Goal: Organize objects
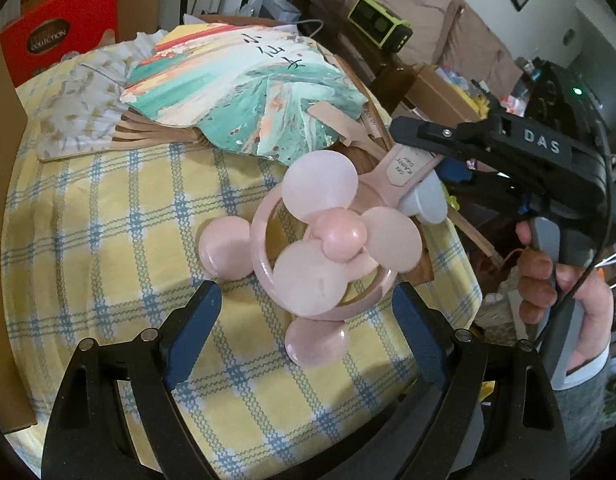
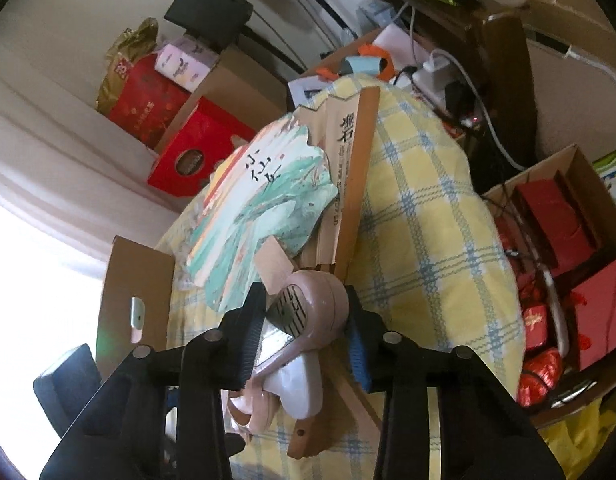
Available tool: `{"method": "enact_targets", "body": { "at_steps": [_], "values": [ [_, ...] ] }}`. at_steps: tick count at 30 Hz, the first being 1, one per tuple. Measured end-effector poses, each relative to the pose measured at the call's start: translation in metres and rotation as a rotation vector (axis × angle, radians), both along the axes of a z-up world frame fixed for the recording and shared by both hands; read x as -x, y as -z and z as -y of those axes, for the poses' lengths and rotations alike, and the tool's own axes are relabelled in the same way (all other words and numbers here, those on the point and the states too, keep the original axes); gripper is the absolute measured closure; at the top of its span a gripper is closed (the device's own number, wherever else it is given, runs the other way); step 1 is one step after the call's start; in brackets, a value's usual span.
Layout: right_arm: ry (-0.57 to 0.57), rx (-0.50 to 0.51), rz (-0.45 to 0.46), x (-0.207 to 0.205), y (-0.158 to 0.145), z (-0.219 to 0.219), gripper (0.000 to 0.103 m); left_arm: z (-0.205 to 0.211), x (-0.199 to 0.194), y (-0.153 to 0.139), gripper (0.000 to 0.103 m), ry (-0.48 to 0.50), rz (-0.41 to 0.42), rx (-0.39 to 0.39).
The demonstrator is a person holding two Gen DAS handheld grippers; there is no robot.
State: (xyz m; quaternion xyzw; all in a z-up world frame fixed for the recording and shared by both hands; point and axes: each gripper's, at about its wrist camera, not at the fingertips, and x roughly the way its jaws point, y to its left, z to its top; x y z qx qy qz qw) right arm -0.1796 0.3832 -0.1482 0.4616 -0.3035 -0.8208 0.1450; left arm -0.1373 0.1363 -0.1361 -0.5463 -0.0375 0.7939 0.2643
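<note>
Right gripper [image 2: 304,332] pinches the pink fan [image 1: 328,240] by its handle, whose long axis runs toward the painted fan [image 1: 244,96], while the spread left gripper [image 1: 308,340] straddles its round head.

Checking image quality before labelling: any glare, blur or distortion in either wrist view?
Left wrist: strong fisheye bending, dark corners, pink handheld fan fairly sharp. Right wrist: window light blown out lower left, green flare beside the cardboard box, fan soft close up.
</note>
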Motion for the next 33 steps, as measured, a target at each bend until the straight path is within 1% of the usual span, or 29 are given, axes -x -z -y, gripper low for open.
{"method": "enact_targets", "body": {
  "at_steps": [7,8,10,13,15,21,25,27,29,32,33],
  "values": [
    [0.023,-0.075,-0.058,-0.015,-0.018,0.008,0.066,-0.002,0.003,0.0,0.017,0.012,0.012,-0.04],
    [0.022,-0.072,-0.068,-0.018,-0.021,0.009,0.066,-0.002,0.003,0.0,0.017,0.014,0.017,-0.048],
    [0.018,-0.066,-0.089,-0.024,-0.028,0.012,0.071,-0.002,0.002,0.0,0.017,0.017,0.025,-0.064],
    [0.007,-0.031,-0.114,-0.03,-0.038,0.015,0.075,0.0,0.001,0.0,0.019,0.014,0.025,-0.082],
    [-0.008,-0.031,-0.121,-0.031,-0.045,0.02,0.077,0.002,-0.001,-0.001,0.025,0.014,0.02,-0.105],
    [-0.041,-0.051,-0.133,-0.035,-0.057,0.034,0.077,0.011,-0.002,-0.001,0.024,0.0,0.029,-0.144],
    [-0.083,-0.062,-0.109,-0.034,-0.053,0.047,0.077,0.016,-0.002,0.0,0.024,-0.013,0.033,-0.16],
    [-0.076,-0.065,-0.115,-0.035,-0.053,0.05,0.077,0.017,-0.001,0.0,0.024,-0.015,0.037,-0.166],
    [-0.077,-0.045,-0.115,-0.036,-0.053,0.051,0.079,0.02,0.0,0.0,0.024,-0.02,0.045,-0.184],
    [-0.088,-0.027,-0.124,-0.038,-0.058,0.055,0.081,0.024,0.0,-0.003,0.027,-0.026,0.044,-0.208],
    [-0.092,-0.029,-0.129,-0.039,-0.061,0.057,0.082,0.026,0.0,-0.005,0.03,-0.028,0.036,-0.214]
  ]
}}
